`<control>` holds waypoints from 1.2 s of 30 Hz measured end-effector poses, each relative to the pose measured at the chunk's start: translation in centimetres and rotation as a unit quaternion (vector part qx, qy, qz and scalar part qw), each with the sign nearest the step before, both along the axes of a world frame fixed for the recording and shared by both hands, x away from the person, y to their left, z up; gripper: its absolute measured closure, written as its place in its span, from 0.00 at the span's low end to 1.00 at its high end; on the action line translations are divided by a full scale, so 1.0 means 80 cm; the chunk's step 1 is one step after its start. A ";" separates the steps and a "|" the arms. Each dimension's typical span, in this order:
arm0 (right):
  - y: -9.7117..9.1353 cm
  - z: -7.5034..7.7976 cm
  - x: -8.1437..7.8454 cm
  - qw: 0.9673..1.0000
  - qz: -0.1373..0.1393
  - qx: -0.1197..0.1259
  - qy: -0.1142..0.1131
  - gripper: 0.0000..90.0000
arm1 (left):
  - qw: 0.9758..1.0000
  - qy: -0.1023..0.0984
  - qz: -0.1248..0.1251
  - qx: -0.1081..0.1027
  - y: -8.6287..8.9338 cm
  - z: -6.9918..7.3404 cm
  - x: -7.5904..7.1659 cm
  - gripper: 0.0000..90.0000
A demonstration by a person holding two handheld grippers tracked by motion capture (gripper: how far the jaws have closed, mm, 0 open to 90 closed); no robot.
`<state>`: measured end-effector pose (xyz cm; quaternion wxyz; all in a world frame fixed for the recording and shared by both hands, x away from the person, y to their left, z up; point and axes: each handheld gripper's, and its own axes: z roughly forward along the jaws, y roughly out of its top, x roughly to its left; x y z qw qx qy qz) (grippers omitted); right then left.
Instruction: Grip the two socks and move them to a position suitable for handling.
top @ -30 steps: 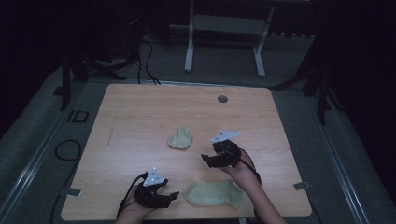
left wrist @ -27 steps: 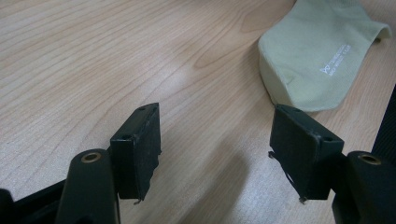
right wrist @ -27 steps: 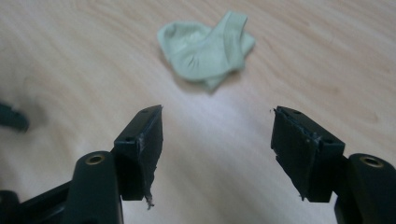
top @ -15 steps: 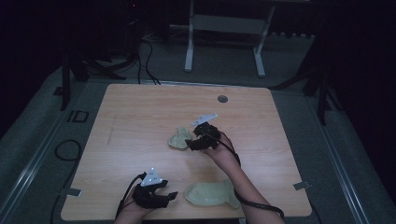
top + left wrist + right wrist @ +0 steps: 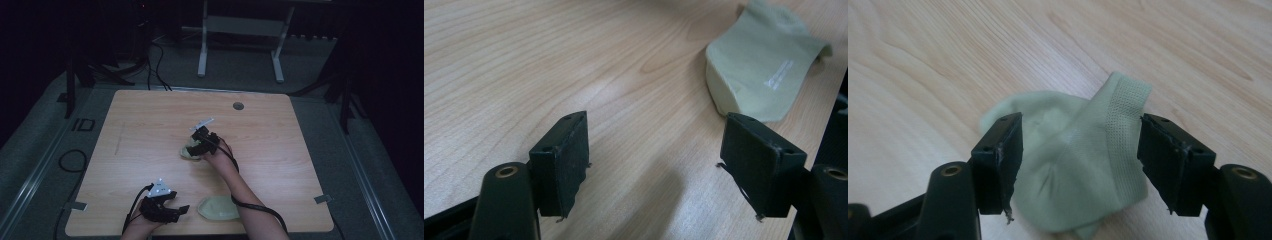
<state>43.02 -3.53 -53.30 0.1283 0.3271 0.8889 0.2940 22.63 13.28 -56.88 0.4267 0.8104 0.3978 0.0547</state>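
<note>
High view: the right gripper (image 5: pixel 196 145) hangs over a crumpled green sock (image 5: pixel 189 152) at table (image 5: pixel 150 125) centre, while the left gripper (image 5: pixel 172 212) sits at six o'clock, a flat green sock (image 5: pixel 218 208) just beside it toward three. Left gripper view: the jaws have just been widening with bare wood between them, the flat sock (image 5: pixel 764 75) off at one o'clock. Right gripper view: jaws spread, straddling the crumpled sock (image 5: pixel 1073 165), pads not pressing. The risk, I'd say: closing too high pinches one loose fold, and the sock slips free when lifted.
</note>
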 end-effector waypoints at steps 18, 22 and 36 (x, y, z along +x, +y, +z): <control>0.024 -0.015 -0.015 0.997 0.010 -0.066 -0.039 0.87 | 1.000 0.007 0.009 0.008 -0.001 -0.003 0.001 0.16; 0.015 0.001 -0.018 0.998 0.003 -0.044 -0.041 0.89 | 1.000 0.009 0.011 0.005 0.002 -0.003 0.001 0.16; -0.065 0.031 -0.059 0.998 -0.017 -0.013 -0.056 0.88 | 1.000 0.017 0.011 -0.002 0.002 -0.004 0.004 0.16</control>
